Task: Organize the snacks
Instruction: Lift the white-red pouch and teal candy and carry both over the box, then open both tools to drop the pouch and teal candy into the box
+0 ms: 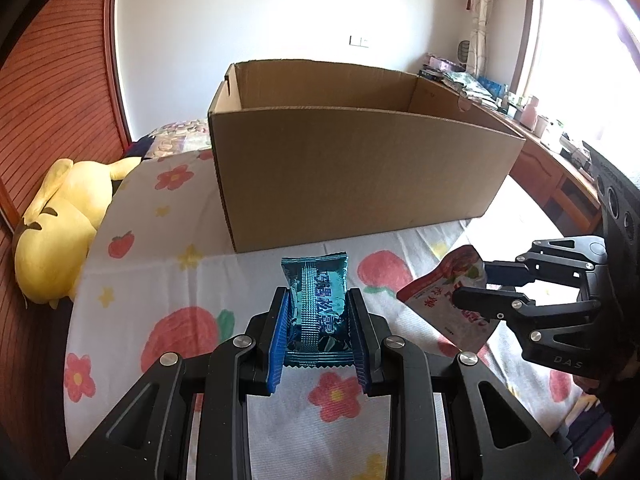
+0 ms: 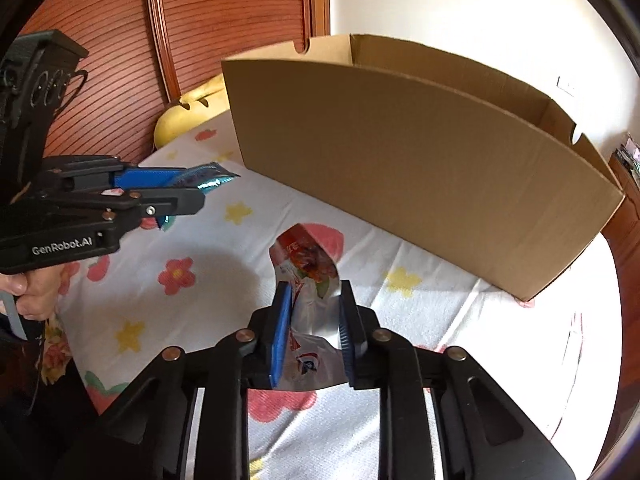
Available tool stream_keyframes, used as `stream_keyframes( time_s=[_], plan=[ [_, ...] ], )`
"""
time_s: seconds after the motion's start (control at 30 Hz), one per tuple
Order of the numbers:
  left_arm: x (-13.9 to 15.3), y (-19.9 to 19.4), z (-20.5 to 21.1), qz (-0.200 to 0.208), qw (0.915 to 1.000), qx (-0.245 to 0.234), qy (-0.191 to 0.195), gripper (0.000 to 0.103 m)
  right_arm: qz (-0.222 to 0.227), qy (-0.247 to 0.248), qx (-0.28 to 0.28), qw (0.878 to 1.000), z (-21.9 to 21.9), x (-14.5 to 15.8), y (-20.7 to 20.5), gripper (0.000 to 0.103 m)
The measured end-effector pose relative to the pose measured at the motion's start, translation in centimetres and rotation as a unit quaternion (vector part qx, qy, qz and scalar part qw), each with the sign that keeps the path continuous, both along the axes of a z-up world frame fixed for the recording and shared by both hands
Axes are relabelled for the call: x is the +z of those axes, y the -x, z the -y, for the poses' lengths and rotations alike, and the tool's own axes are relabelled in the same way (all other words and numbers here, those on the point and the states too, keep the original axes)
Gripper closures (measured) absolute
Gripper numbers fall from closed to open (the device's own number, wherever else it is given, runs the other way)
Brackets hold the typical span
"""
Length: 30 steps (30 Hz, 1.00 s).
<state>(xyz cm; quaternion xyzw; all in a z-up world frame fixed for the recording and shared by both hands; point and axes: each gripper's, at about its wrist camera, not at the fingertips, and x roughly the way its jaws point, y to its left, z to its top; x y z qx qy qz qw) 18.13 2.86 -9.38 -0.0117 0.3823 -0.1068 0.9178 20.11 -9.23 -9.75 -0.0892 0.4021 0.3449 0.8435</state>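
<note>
Sitting low in the centre of the left wrist view, the teal snack packet [image 1: 316, 308] is clamped between the blue pads of the left gripper [image 1: 318, 300], which is closed on its two long sides. Its long axis runs away from the camera toward the cardboard box [image 1: 360, 176], and its far crimped end points up the frame. The wrapper is shiny foil with a raised grid strip and white printed characters down its face. In the right wrist view the same packet pokes out of that gripper at the left edge, held clear above the bedsheet [image 2: 224, 276].

The white and red pouch [image 2: 308, 300] is pinched in the right gripper [image 2: 314, 292], whose jaws are closed on its crumpled middle. It stands roughly upright along the fingers, the red printed end pointing toward the box and the silvery white end nearer the camera. In the left wrist view it shows at centre right, tilted, above the sheet.

The box fills the upper middle of both frames, open-topped, plain brown, resting on the floral sheet. Only its upper inner walls show; its floor is hidden, so I cannot tell what it holds.

A yellow plush toy [image 1: 60, 224] lies at the far left, and a hand [image 2: 28, 292] grips the left tool's handle.
</note>
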Motion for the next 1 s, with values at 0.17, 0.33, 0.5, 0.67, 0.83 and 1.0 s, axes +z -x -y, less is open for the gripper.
stream_keyframes(
  time_s=[0.17,0.33,0.5,0.67,0.83,1.0],
  plan=[
    [0.6,0.1,0.2,0.008,1.0,-0.003,-0.001,0.074,0.009,-0.008,-0.007,1.0,0.9,0.9,0.6,0.081],
    [1.1,0.3,0.4,0.014,0.9999,-0.008,-0.003,0.074,0.019,-0.021,-0.009,1.0,2.1,2.2,1.2,0.081],
    [2.7,0.3,0.8,0.033,0.9993,-0.017,-0.007,0.074,0.037,-0.04,-0.02,0.998,3.8,4.1,1.6,0.081],
    [4.5,0.0,1.2,0.058,0.9978,-0.027,-0.015,0.074,0.064,-0.057,-0.036,0.996,5.6,6.9,1.4,0.081],
    [6.5,-1.0,2.0,0.085,0.9955,-0.037,-0.021,0.074,0.093,-0.075,-0.054,0.991,7.2,9.6,0.0,0.081],
    [7.6,-2.5,2.5,0.104,0.9932,-0.044,-0.027,0.074,0.119,-0.086,-0.068,0.987,7.8,11.6,-1.9,0.081]
  ],
)
